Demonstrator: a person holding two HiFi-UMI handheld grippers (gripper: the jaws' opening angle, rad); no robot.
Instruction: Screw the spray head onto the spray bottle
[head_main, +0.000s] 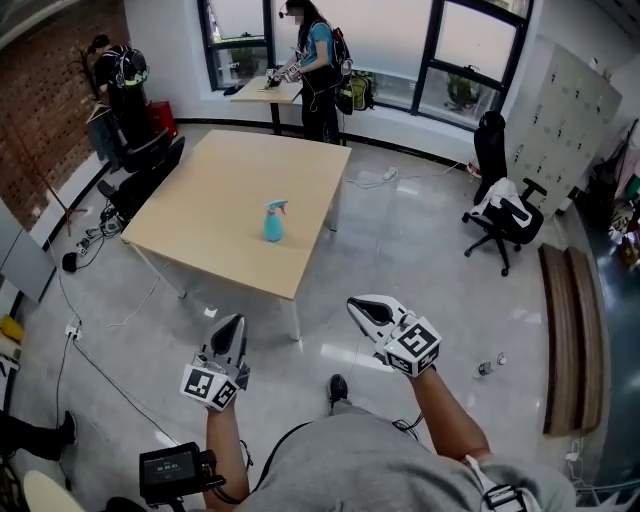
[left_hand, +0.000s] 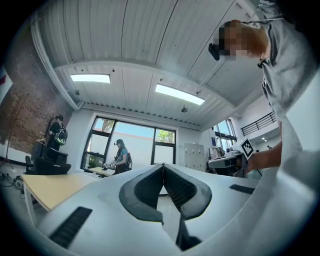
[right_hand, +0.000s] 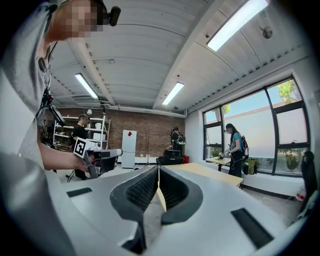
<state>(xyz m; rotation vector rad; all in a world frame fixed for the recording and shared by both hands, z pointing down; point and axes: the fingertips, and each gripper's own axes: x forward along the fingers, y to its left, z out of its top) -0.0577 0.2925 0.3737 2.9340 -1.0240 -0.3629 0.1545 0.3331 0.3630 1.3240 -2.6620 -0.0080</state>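
A teal spray bottle with its spray head on top stands upright near the middle of the wooden table, far ahead of me. My left gripper is held low at the left, shut and empty, well short of the table's near edge. My right gripper is at the right, also shut with nothing in it. In the left gripper view the jaws meet tip to tip; the right gripper shows beside it. The right gripper view shows its jaws closed, with the left gripper at its left.
A black office chair stands right of the table. A wooden bench lies at the far right. Cables run on the floor at left. One person works at a small desk by the window, another person stands by the brick wall.
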